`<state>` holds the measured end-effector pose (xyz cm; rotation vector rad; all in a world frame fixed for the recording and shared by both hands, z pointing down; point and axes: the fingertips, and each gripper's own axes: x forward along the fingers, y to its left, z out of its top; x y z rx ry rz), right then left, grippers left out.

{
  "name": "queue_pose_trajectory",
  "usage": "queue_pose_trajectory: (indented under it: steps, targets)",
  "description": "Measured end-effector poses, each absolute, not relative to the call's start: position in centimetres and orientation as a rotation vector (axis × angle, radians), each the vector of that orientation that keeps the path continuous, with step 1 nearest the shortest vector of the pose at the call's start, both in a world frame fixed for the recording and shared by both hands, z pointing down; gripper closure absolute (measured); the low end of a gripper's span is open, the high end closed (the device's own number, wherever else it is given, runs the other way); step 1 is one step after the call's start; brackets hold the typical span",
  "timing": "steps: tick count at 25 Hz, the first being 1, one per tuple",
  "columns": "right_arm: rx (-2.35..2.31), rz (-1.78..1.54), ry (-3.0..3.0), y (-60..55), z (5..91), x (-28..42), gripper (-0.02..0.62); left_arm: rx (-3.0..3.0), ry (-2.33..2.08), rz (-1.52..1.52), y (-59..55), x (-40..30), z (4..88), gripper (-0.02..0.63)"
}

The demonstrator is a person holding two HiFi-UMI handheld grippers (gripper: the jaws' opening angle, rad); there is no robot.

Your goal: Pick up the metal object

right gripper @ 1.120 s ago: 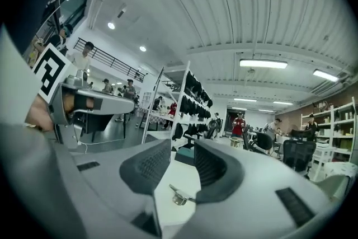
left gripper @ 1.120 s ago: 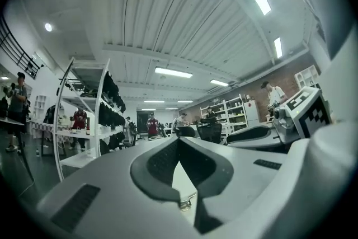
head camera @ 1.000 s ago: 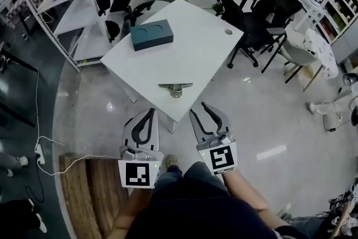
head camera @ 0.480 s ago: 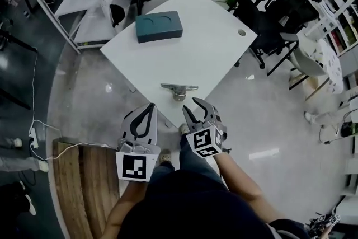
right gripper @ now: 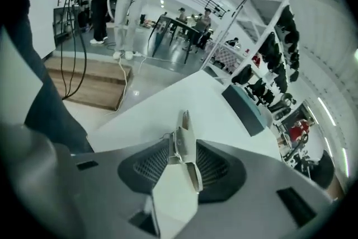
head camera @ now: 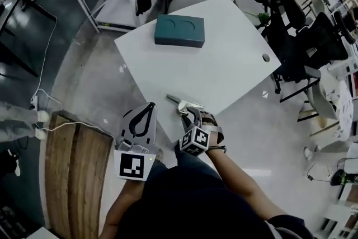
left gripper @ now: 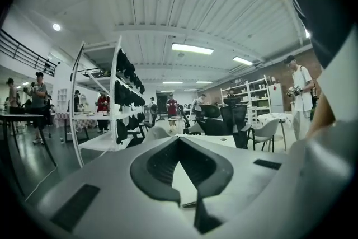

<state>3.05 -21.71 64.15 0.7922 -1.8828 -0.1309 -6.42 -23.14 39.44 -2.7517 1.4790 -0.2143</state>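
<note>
The metal object [head camera: 183, 103], a flat silver piece with a round boss, lies at the near corner of the white table [head camera: 229, 59]. My right gripper [head camera: 193, 115] is open and reaches over that corner, its jaws on either side of the metal object [right gripper: 182, 140], which still rests on the tabletop [right gripper: 184, 101]. In the right gripper view the piece runs lengthwise through the gap between the dark pads [right gripper: 215, 168]. My left gripper [head camera: 149, 107] hangs to the left, off the table edge, shut and empty; its view shows the jaws [left gripper: 179, 140] meeting over a sliver of table.
A teal box [head camera: 179, 31] lies on the table's far side, also in the right gripper view [right gripper: 246, 109]. Office chairs [head camera: 302, 36] crowd the right and back. A wooden platform [head camera: 75, 170] and a cable [head camera: 50, 120] lie on the floor at left.
The right gripper has moved forward from beside the person's legs to the table corner and now straddles the metal object. The head view has swung, and the left gripper stayed low.
</note>
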Motion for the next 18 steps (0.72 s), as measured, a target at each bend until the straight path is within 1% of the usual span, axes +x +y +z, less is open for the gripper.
queue_pose_trajectory:
  steps: [10, 14, 18]
  targets:
    - [0.585, -0.248, -1.891, -23.6, 66.7, 1.9, 0.451, -2.647, 1.772, -0.270, -25.0, -5.8, 40.5, 0.584]
    - [0.531, -0.262, -1.903, -23.6, 67.2, 2.4, 0.456, -2.628, 1.814, -0.279, -24.9, -4.5, 41.2, 0.584]
    - [0.511, -0.281, -1.888, -24.0, 66.7, 3.0, 0.520, -2.627, 1.818, -0.271, -24.9, -3.6, 41.1, 0.584]
